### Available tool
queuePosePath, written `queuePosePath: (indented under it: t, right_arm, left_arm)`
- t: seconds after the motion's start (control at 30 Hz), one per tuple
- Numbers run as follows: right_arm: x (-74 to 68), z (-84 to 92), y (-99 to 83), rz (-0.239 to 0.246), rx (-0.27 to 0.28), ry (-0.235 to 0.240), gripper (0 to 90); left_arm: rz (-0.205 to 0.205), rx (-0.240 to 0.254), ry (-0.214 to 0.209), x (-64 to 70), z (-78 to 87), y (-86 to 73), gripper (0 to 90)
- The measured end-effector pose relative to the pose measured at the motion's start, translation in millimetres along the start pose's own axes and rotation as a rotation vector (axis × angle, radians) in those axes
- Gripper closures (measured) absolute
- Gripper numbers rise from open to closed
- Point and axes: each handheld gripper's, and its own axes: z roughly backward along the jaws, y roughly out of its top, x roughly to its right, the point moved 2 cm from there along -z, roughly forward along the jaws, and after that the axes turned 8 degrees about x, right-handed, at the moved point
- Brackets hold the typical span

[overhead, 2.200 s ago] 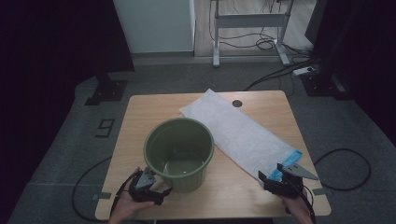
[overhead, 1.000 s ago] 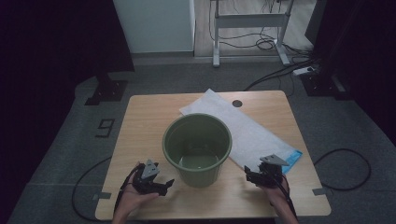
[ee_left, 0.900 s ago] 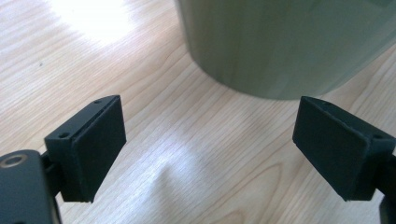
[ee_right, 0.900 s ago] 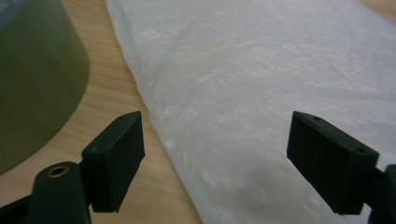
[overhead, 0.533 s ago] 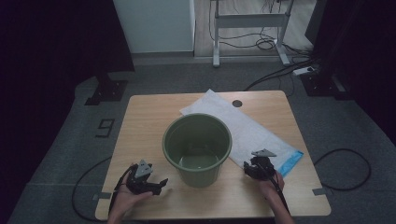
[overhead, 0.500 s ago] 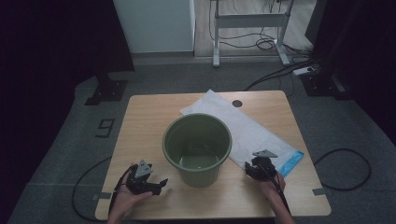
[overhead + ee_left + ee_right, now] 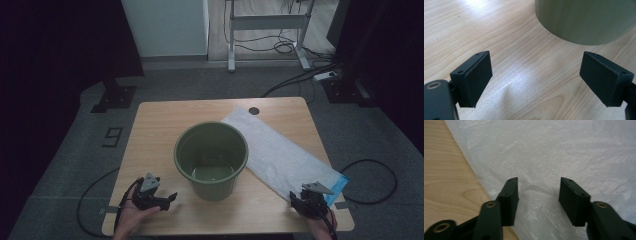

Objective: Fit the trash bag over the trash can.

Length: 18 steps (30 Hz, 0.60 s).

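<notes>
At the desk's [image 7: 165,125] near right corner my right claw [image 7: 539,195] sits half-closed over a raised wrinkle of the white plastic bag [image 7: 564,152], its jaws just having narrowed; I judge I should go lower before pinching. Left claw [image 7: 535,80] is open beside the green bucket [image 7: 211,160]

A white, translucent plastic bag [image 7: 280,152] lay flat and crinkled on the bench, stretched diagonally from near the far edge toward the near right corner. Its near end carried a blue strip [image 7: 336,187] just at that corner. In the right tool view the film [image 7: 564,152] was wrinkled, one fold bulging up. A green bucket [image 7: 211,159] stood upright at the bench's middle, touching the bag's long left edge.
</notes>
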Motion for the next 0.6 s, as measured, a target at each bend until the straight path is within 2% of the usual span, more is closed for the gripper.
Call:
queuePosePath:
  t: [0.1,0.13,0.23,0.3,0.43,0.47,0.6]
  right_arm:
    - [-11.7,7.8,4.2,0.046,0.027,-0.003,41.3]
    - [-22.8,9.6,10.7,0.078,0.039,0.009,38.5]
    - [-42.7,7.1,24.1,0.106,0.051,0.048,33.7]
    - [-60.9,-2.5,38.1,0.098,0.052,0.100,29.8]
    - [-79.9,-27.9,55.3,0.059,0.055,0.153,26.1]
    - [-83.0,-35.6,58.7,0.054,0.055,0.163,25.5]
    - [-93.9,-62.5,68.3,0.070,0.056,0.152,23.8]
  left_arm:
    - [-0.002,-0.004,0.002,0.6,-0.7,-0.1,10.5]
    - [-0.004,-0.005,0.003,0.7,-1.0,-0.3,10.5]
    - [-0.008,-0.009,0.015,0.3,-1.6,-1.3,11.3]
    - [-0.004,-0.011,0.015,-0.3,-1.8,-2.3,11.8]
    - [-0.001,-0.008,0.009,-1.0,-0.9,-3.0,11.8]
    - [0.002,-0.006,0.008,-1.5,-0.5,-2.9,11.8]
    - [0.012,0.002,0.008,-3.8,0.8,-3.0,11.7]
